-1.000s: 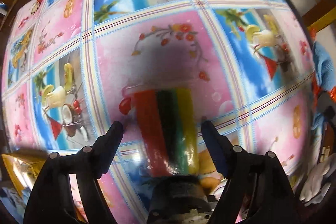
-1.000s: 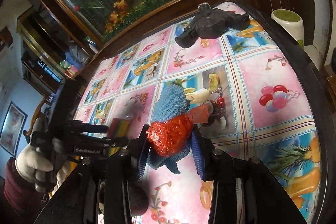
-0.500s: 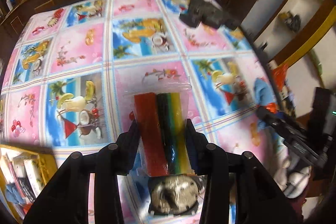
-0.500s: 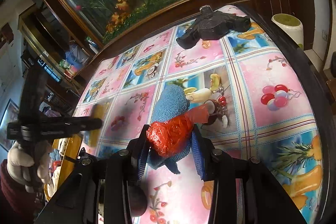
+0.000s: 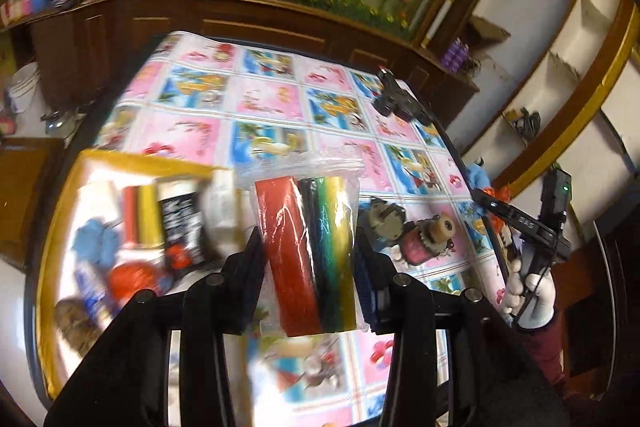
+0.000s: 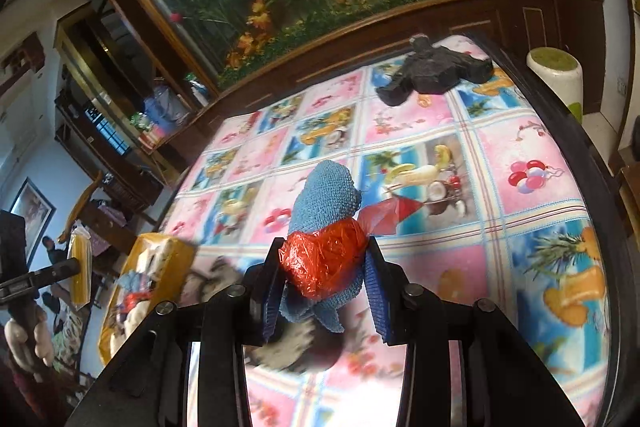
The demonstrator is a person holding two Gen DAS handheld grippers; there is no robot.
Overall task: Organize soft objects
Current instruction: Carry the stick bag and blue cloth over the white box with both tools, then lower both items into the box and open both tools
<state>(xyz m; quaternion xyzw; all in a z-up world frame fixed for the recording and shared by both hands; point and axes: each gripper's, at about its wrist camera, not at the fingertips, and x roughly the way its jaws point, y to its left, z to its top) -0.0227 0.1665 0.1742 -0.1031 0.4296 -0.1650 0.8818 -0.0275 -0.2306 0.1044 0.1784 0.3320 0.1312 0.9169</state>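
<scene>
While the left tool [image 5: 310, 267] clamps a clear bag of coloured strips [image 5: 310, 251] above the counter [image 5: 280, 99] near its left edge, the right tool [image 6: 324, 279] grips a blue knitted toy wrapped in red plastic [image 6: 324, 255] over the counter's near edge. At the left edge sits a yellow-rimmed tray [image 5: 152, 163] with blurred soft items.

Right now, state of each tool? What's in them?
Left tool: shut on a clear plastic bag of red, black, green and yellow strips.
Right tool: shut on a blue knitted soft toy with red crinkly wrap.
</scene>
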